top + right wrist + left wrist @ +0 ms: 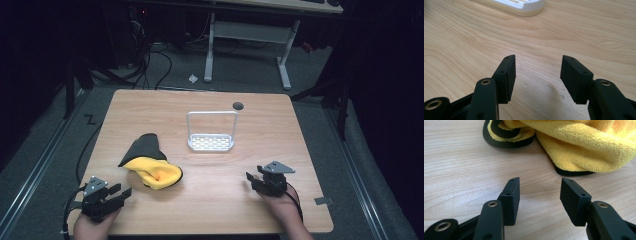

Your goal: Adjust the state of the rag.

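Both grippers released, nothing held: left gripper (123, 192) near the yellow cloth (155, 172), right gripper (251, 178) well apart from it. Risk: cloth is bunched, so a shallow pinch may catch one loose layer and drag it across the table (210, 210).

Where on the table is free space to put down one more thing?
Free: the wood right of the white rack, and the far left corner behind the yellow-black cloth. Tighter: the near edge, where the left claw and right claw rest.

Light from overhead falls evenly on the pale wooden surface (215, 150) while the surrounding floor lies dim. Soft shadows sit beneath the jaws. Beyond the jaws, the fluffy yellow-and-black cloth (584, 145) blurs slightly; no glare.
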Motion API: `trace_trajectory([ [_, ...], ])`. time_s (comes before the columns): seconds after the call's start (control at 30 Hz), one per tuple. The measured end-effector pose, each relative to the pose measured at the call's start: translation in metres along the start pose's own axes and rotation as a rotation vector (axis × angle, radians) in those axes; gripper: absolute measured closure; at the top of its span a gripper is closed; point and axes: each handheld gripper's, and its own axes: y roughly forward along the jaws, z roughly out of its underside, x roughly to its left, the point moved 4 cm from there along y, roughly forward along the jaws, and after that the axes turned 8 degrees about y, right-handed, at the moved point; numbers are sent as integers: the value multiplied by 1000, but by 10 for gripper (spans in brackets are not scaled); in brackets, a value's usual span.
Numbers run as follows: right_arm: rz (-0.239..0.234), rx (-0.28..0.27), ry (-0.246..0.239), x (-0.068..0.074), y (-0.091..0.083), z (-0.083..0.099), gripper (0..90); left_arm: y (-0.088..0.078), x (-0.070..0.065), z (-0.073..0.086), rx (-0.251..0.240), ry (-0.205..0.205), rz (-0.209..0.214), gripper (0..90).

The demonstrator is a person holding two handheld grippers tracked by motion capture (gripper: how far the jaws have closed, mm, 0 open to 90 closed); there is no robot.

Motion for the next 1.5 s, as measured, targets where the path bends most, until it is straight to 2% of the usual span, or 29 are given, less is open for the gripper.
trace_trajectory([
  [0.13, 8, -5, -27, 4, 1, 0, 461, -1, 0, -2, -5, 11, 0, 498],
  [0.27, 5, -4, -25, 5, 0, 1, 461, -2, 0, -4, -14, 28, -10, 482],
  [0.33, 5, -10, -24, 5, -1, 1, 461, -8, 0, -7, -43, 37, -9, 456],
  [0.47, 6, -9, -24, 4, -1, 1, 461, -22, 2, -16, -122, 52, -34, 406],
  [0.57, 5, -6, -26, 5, 0, 1, 461, -25, 10, -19, -136, 14, -21, 362],
  [0.6, 2, -6, -29, 5, 0, 1, 461, -24, 12, -20, -136, 6, -19, 334],
  [0.67, 1, -7, -30, 6, 0, 1, 462, -22, 16, -23, -132, 15, -37, 302],
  [0.73, 1, -5, -30, 6, 0, 1, 462, -16, 20, -33, -133, 10, -36, 273],
  [0.8, 1, -5, -34, 6, 0, 1, 462, -14, 21, -35, -130, 5, -28, 266],
  [0.83, 1, -5, -34, 6, 0, 1, 462, -6, 22, -39, -114, 7, -21, 250],
  [0.9, 0, -2, -30, 7, 0, 1, 462, -3, 23, -41, -106, 11, -26, 243],
  [1.0, 0, -1, -34, 7, 0, 2, 462, 9, 27, -48, -89, -1, -3, 246],
  [1.03, 0, -1, -34, 7, 0, 2, 462, 13, 28, -50, -80, 1, -7, 246],
  [1.07, 0, 0, -35, 7, 0, 2, 462, 18, 29, -52, -70, -2, -8, 263],
  [1.17, -1, 0, -41, 8, 0, 2, 462, 29, 30, -55, -55, -36, 27, 421],
  [1.2, -2, 1, -42, 8, 0, 2, 462, 34, 29, -56, -49, -42, 33, 586],
  [1.23, -2, 1, -42, 8, 0, 2, 462, 34, 29, -56, -49, -42, 33, 655],
  [1.27, -2, 2, -39, 7, 0, 2, 463, 36, 25, -56, -52, -19, 17, 772],
  [1.37, -2, 3, -40, 7, 0, 2, 463, 35, 21, -58, -62, -12, 19, 815],
  [1.5, -4, 1, -41, 7, -1, 3, 464, 16, 6, -75, -146, 28, 28, 830],
])
